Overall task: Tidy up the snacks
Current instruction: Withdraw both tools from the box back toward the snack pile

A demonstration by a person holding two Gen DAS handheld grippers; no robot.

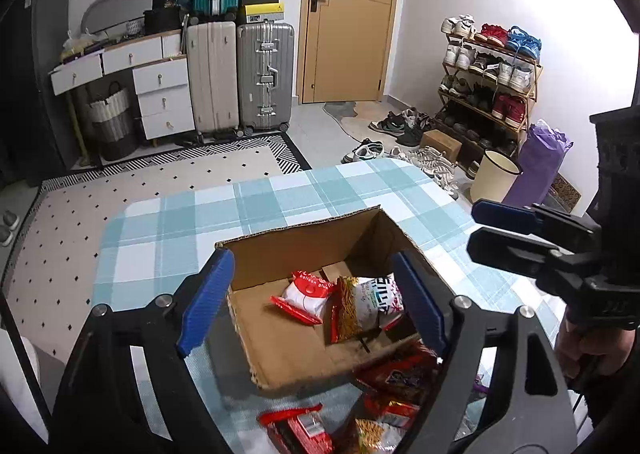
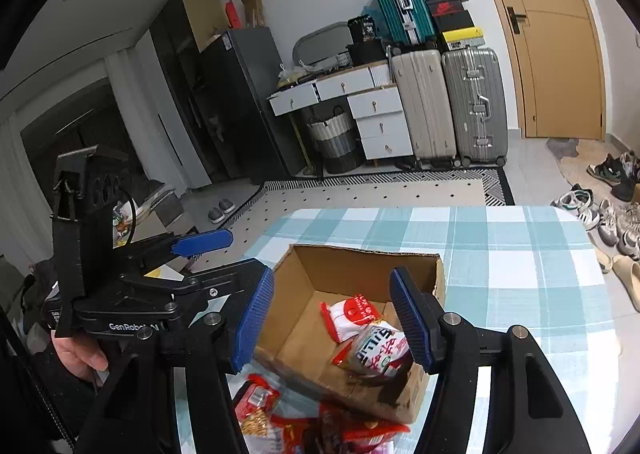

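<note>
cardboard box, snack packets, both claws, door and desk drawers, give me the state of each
cardboard box: open on top, two packets inside
white and red packet: lying in the box
noodle snack packet: in the box, leaning
red packets: outside the box, on the tablecloth
left claw: open, nothing between the pads
right claw: open, holding nothing
door: shut
top desk drawer: pulled out partway

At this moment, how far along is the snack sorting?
Done: two packets, a white-red one and a noodle bag, lie in the box. In hand: nothing; left gripper and right gripper are open and empty. Left: the red packets piled on the table by the box.
</note>
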